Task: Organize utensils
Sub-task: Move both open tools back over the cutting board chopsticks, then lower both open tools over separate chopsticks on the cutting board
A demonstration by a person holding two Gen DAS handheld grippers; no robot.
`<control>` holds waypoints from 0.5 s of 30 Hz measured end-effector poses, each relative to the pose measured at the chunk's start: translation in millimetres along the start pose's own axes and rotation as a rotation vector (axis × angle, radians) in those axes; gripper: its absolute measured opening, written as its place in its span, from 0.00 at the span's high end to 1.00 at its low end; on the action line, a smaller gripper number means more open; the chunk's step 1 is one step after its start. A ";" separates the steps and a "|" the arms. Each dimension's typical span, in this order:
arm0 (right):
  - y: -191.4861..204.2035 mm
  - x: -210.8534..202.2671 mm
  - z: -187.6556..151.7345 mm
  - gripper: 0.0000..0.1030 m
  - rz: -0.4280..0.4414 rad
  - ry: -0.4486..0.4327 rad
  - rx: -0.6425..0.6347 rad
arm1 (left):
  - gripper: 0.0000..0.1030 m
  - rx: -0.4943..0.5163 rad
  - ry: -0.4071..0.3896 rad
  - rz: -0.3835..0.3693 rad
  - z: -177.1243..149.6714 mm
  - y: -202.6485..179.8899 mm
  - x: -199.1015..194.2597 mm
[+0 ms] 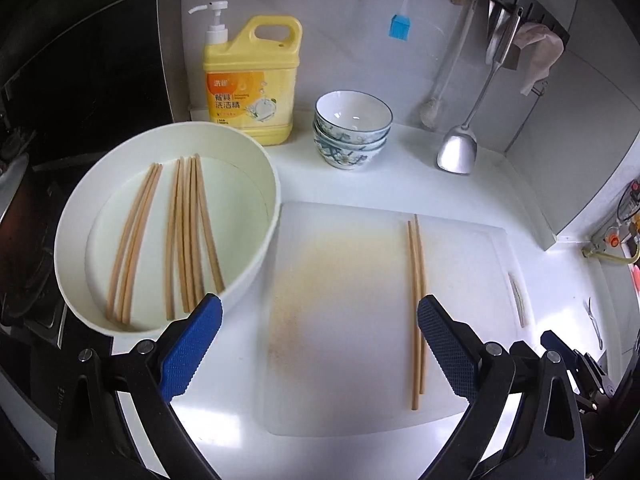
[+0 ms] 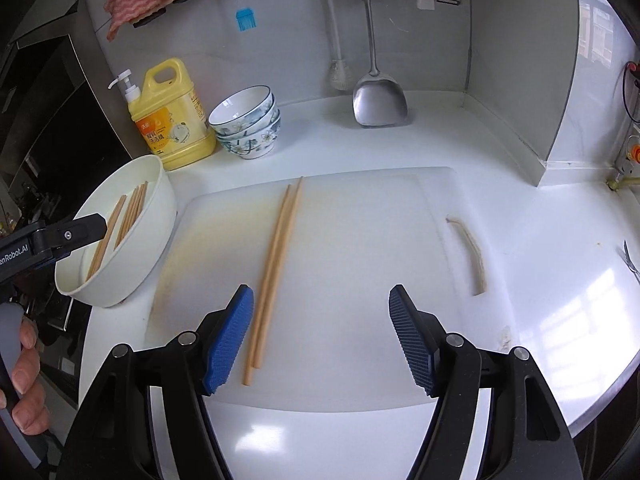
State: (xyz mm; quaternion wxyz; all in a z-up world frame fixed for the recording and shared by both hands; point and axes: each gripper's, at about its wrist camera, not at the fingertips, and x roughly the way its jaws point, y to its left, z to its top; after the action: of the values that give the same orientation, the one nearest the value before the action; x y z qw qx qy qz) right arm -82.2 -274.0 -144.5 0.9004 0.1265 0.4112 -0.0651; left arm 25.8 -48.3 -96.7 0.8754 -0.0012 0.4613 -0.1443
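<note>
White counter below: left gripper (image 1: pixel 320 344) and right gripper (image 2: pixel 321 336) tilt downward, jaws wide, empty.

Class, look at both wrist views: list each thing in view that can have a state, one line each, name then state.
left gripper: open, empty
right gripper: open, empty
pair of chopsticks: lying side by side on the cutting board
white basin: holds loose chopsticks, no lid
bowls: stacked, top one empty
detergent bottle: upright, pump fitted
spatula: hanging, blade at the counter
</note>
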 end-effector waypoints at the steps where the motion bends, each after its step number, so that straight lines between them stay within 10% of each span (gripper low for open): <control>1: -7.4 1.2 -0.2 0.35 0.013 0.003 -0.002 | 0.06 -0.002 0.003 0.015 -4.2 -6.3 0.3; 15: -5.5 48.7 -3.3 0.35 0.069 -0.024 0.022 | 0.06 0.021 -0.029 0.087 -32.8 -16.6 24.5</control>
State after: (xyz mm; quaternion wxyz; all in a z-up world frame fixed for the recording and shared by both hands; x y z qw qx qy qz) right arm -54.0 -279.0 -184.4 0.9054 0.1499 0.3952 -0.0400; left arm 8.2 -66.1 -133.1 0.8875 0.0259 0.4465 -0.1107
